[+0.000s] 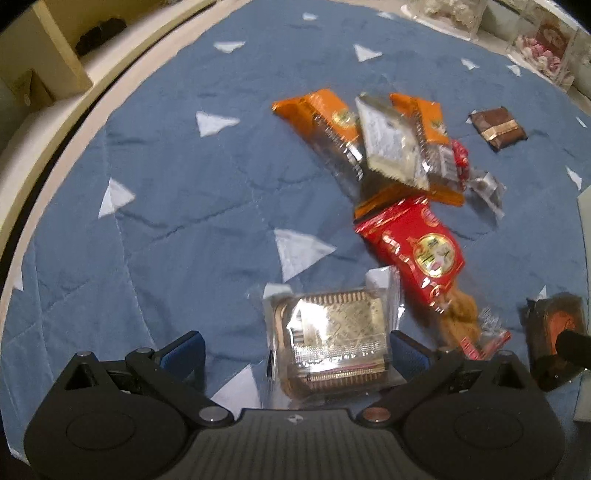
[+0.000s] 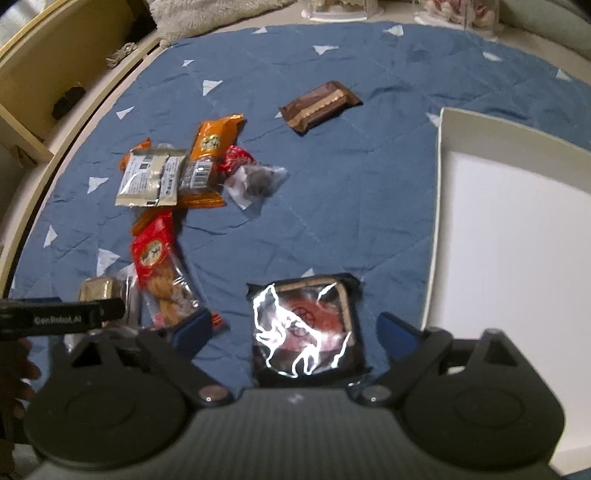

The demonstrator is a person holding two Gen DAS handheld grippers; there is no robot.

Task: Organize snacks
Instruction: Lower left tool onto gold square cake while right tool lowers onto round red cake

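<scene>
- Left gripper (image 1: 295, 350): jaws spread, a clear-wrapped cake (image 1: 334, 341) on the blue quilt (image 1: 177, 206) between them.
- Right gripper (image 2: 295, 328): jaws spread around a dark packet (image 2: 304, 330), just beside the white box (image 2: 441, 192).
- Other snacks lie piled farther back.

A blue quilted cloth (image 1: 166, 192) with scattered white triangles covered the round table, whose pale rim (image 1: 48, 147) curved along the left. Beyond the rim stood a light wooden shelf unit (image 1: 55, 48) with a dark item in 1 opening. At the far right edge, clear display boxes (image 1: 543, 48) held pink and white flowers. In the right wrist view, a fluffy off-white textile (image 2: 207, 14) lay past the cloth's far edge, beside another clear box (image 2: 336, 9).
</scene>
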